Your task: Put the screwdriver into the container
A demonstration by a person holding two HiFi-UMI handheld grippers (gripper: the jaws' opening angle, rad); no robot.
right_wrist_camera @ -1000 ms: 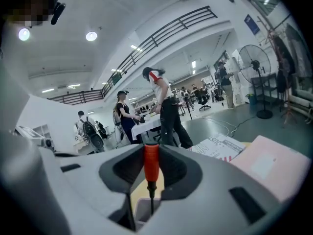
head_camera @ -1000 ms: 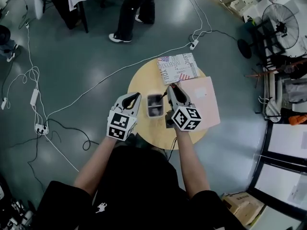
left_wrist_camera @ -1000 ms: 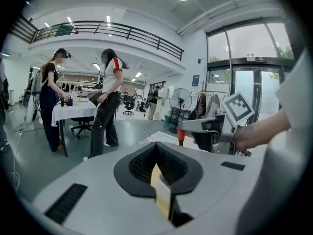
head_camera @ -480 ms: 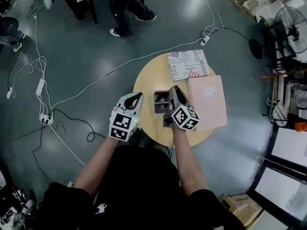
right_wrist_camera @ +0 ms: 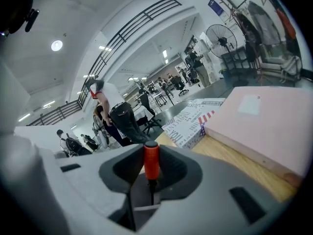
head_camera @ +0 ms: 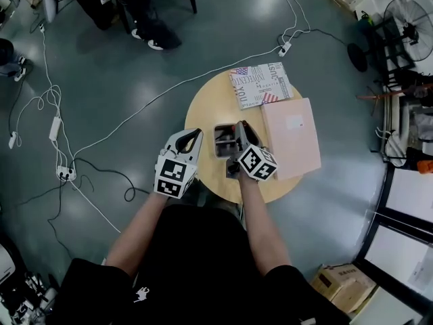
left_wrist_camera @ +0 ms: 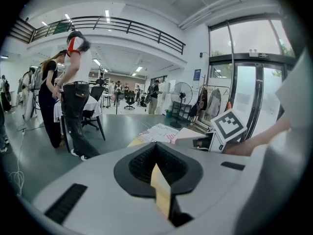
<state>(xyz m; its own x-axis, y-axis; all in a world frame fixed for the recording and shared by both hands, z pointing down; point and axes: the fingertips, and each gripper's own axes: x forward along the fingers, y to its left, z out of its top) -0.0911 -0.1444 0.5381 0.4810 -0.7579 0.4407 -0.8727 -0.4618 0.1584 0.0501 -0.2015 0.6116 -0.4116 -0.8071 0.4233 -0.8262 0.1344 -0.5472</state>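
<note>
My right gripper (head_camera: 239, 128) is shut on a screwdriver with a red handle (right_wrist_camera: 150, 159). The handle stands up between the pads and its thin metal shaft runs down from it. In the head view this gripper hangs over the right side of the grey rectangular container (head_camera: 220, 139) and hides part of it. The container sits near the middle of the round wooden table (head_camera: 203, 110). My left gripper (head_camera: 190, 136) hovers at the table's left edge, beside the container. Its fingers meet at the tips (left_wrist_camera: 156, 148) and nothing is between them.
A patterned book (head_camera: 260, 85) and a pink folder (head_camera: 291, 137) lie on the table's far and right parts; both also show in the right gripper view, the pink folder (right_wrist_camera: 264, 116) closest. White cables (head_camera: 101, 141) cross the floor. People stand beyond the table (head_camera: 145, 19). A fan (head_camera: 409, 22) stands at the right.
My right gripper has sunk and rolled a little with the screwdriver, closing in over the container's right side. The left gripper has stayed put.
</note>
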